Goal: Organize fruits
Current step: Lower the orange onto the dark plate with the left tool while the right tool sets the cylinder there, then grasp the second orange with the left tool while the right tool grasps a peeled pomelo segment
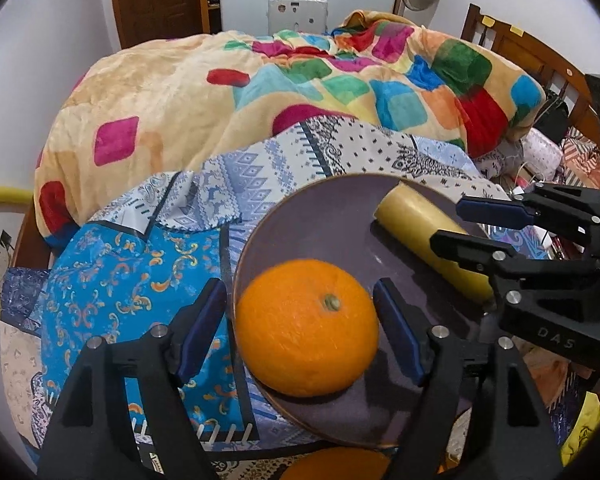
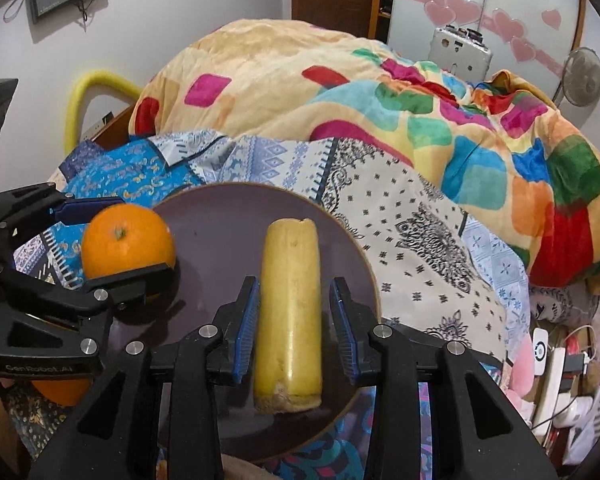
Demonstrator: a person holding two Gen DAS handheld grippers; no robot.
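While both tongs are hanging over the plate, we are logging their states: the left gripper is standing released, its blue pads flanking the orange with a visible gap on each side; the right gripper is likewise unclenched, its pads either side of the banana piece without touching it.

We are judging the orange firm, round, fairly heavy, with a slightly slick peel; we would be taking it across its widest middle, since it is sitting at the plate's left rim and could roll off. We are judging the banana piece softer and easily bruised; a light grip across mid-length seems best. It is lying lengthwise on the plate's right half.

Count: we are seeing two oranges, one on the plate and a second orange partly hidden below the plate's near edge, one banana piece, one plate. Everything is resting on the patterned bedsheet.
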